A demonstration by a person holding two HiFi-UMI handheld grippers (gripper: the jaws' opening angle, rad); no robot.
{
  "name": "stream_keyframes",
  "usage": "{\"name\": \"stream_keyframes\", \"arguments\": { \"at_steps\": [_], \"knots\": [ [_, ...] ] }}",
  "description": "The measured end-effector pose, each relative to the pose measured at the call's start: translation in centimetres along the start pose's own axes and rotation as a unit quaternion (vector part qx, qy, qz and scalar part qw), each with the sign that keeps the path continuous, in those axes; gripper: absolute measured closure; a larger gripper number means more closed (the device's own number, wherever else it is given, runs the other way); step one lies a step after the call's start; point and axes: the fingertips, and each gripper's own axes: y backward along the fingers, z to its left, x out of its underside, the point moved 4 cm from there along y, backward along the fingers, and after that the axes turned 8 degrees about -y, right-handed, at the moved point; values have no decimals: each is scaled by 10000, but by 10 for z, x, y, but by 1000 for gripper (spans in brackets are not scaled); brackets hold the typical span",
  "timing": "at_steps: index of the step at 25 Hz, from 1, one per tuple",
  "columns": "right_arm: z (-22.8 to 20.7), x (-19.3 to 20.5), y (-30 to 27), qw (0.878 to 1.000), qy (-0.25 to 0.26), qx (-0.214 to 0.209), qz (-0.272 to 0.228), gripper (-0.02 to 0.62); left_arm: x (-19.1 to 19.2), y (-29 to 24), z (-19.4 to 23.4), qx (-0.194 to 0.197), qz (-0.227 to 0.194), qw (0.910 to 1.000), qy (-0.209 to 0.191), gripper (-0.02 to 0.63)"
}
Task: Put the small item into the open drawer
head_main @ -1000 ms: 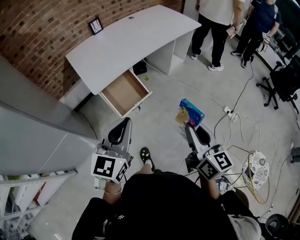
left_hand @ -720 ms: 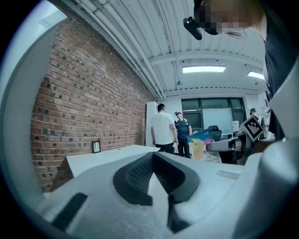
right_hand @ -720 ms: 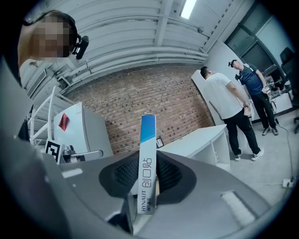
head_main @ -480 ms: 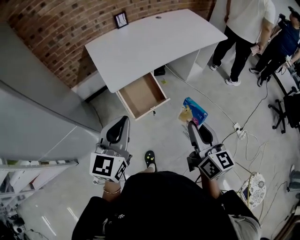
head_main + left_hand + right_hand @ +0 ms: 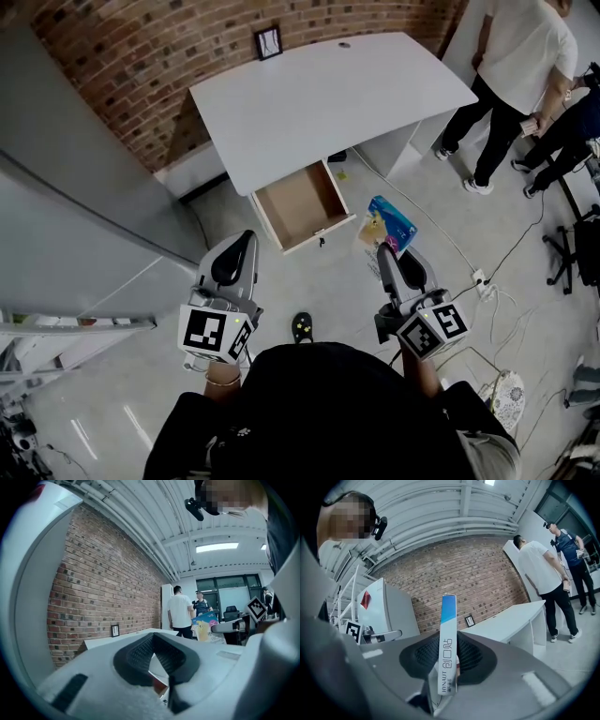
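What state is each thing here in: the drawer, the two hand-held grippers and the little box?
Drawer: pulled open under the desk, nothing visible inside.
Left gripper: jaws together, empty.
Right gripper: shut on the box.
Box: held upright between the right jaws, not yet in the drawer.

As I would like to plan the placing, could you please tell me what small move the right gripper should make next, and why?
Probably carry the right gripper forward and a little left toward the open drawer. Its jaws are clamped on the flat box, and the drawer lies ahead with bare floor between them.
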Motion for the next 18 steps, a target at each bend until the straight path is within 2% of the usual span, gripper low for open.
{"name": "stream_keyframes", "arguments": {
  "at_steps": [18],
  "knots": [
    [-2,-6,-40,9998,95,157,28,500,9,-31,41,42,-96,9998,172,609]
  ]
}}
